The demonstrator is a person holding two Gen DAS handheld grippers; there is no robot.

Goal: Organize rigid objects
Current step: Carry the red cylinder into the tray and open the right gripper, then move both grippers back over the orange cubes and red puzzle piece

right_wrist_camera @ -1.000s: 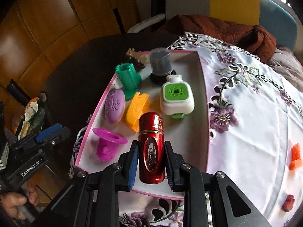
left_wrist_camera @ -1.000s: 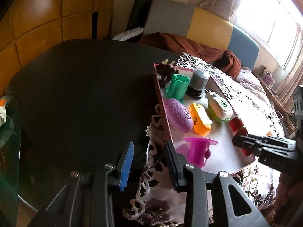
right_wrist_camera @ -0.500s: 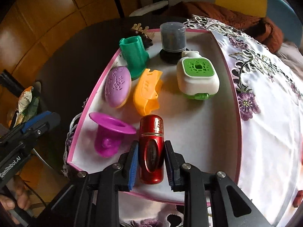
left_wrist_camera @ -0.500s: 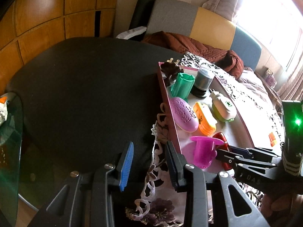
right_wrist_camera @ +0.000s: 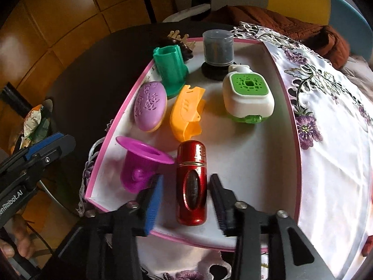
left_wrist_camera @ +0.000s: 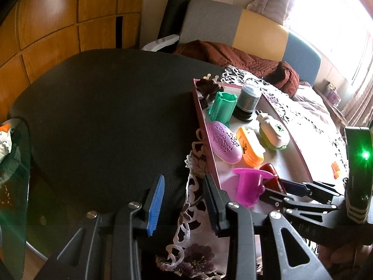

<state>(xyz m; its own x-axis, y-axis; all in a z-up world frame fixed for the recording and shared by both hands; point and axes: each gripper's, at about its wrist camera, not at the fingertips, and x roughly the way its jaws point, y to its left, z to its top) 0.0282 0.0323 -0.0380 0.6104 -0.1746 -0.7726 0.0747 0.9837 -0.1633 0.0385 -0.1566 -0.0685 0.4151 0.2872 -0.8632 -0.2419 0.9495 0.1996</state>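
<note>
Seven things sit in the pink tray [right_wrist_camera: 294, 107]. My right gripper [right_wrist_camera: 185, 204] is spread, with the red case [right_wrist_camera: 191, 184] lying loose between its fingers. My left gripper [left_wrist_camera: 183, 200] waits spread. Next I back out gently.

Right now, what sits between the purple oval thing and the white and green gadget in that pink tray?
The orange clip lies between the purple oval case and the white and green gadget, on the pink tray. The right wrist view shows it best.
</note>
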